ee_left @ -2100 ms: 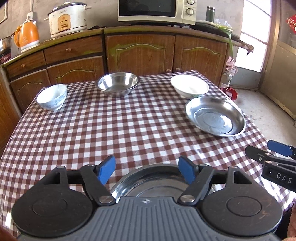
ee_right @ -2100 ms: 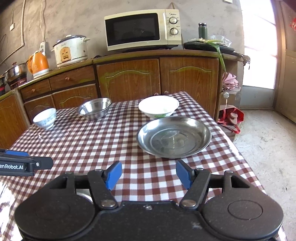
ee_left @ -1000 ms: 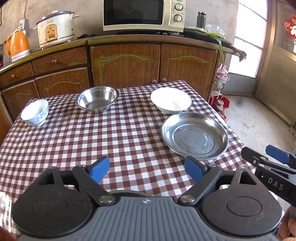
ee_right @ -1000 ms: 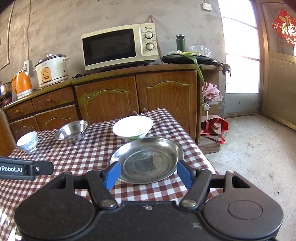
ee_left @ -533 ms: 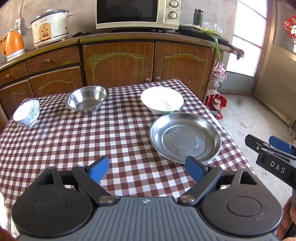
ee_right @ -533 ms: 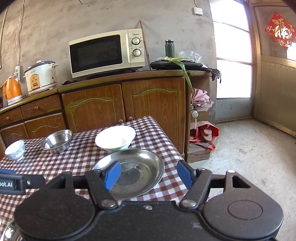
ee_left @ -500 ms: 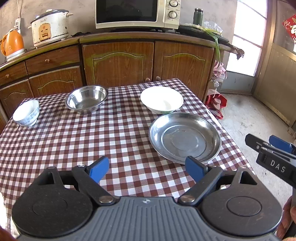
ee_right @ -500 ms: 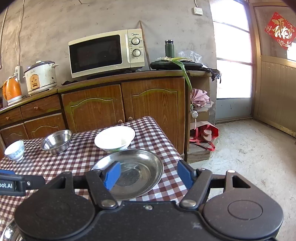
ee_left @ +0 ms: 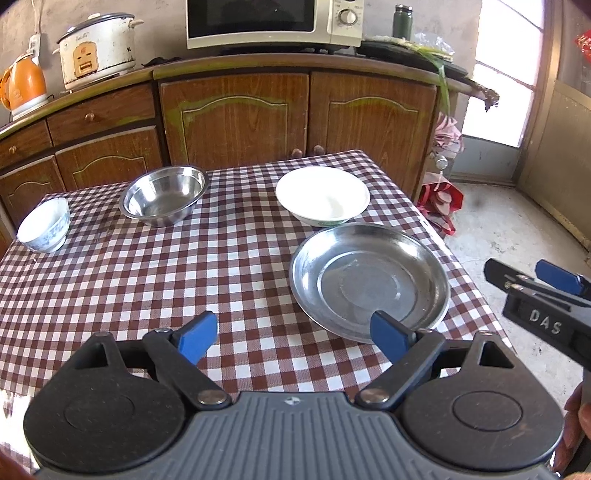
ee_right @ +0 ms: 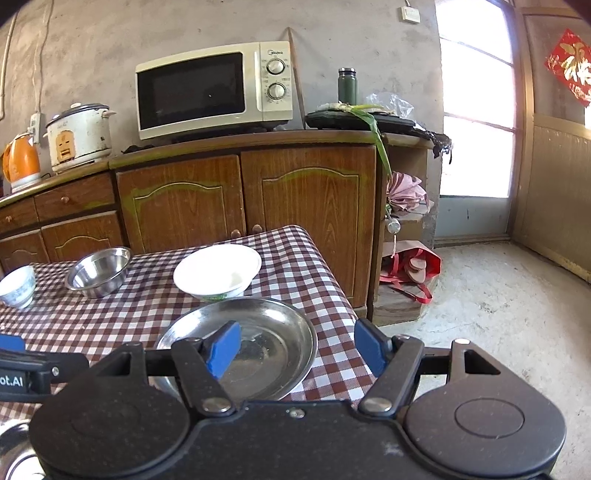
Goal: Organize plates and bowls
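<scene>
A checked table (ee_left: pixel 155 280) holds a steel plate (ee_left: pixel 369 280) at the right, a white bowl (ee_left: pixel 322 195) behind it, a steel bowl (ee_left: pixel 164 199) at the back and a small blue-and-white bowl (ee_left: pixel 44 223) at the far left. My left gripper (ee_left: pixel 293 334) is open and empty, above the table's front edge near the steel plate. My right gripper (ee_right: pixel 295 347) is open and empty, above the steel plate (ee_right: pixel 258 343) at the table's right edge. It shows at the right of the left wrist view (ee_left: pixel 546 291). The rim of another steel dish (ee_right: pixel 14 454) shows at the lower left.
Wooden cabinets (ee_left: pixel 236 118) stand behind the table with a microwave (ee_left: pixel 273 22), a rice cooker (ee_left: pixel 96 48) and an orange kettle (ee_left: pixel 22 85) on top. A red bag (ee_right: pixel 410 269) lies on the concrete floor right of the table.
Both grippers have pulled back and up from the table and swung right. The near steel dish under the left gripper has dropped out of its view. Both stay open.
</scene>
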Available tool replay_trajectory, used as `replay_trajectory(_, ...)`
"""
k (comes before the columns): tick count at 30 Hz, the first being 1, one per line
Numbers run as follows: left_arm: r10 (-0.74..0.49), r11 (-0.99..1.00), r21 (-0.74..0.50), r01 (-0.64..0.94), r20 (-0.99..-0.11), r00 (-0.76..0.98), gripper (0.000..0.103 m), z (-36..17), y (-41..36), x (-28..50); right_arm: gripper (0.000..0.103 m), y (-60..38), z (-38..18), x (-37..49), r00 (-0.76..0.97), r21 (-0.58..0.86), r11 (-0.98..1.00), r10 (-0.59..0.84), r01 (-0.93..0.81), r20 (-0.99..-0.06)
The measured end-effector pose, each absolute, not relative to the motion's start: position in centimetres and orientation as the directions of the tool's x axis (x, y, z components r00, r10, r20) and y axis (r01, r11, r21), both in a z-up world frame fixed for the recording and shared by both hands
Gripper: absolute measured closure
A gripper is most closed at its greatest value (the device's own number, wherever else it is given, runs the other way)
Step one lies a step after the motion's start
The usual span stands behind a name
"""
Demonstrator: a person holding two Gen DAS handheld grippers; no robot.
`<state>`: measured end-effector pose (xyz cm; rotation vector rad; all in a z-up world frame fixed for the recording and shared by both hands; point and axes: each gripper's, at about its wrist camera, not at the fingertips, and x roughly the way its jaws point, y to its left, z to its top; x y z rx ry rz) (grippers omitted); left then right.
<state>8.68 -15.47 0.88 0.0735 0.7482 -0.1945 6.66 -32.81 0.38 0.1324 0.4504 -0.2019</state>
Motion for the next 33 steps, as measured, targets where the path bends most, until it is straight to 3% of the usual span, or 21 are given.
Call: replay_trajectory(33, -0.062, 0.992, 0.030, 0.125, -0.742, 0.668, 0.010, -2.9, -18.2, 14.7, 0.022, -36.4, -2.9, 13.9, 0.846, 0.068, 0.970, -0.167, 0.232, -0.507)
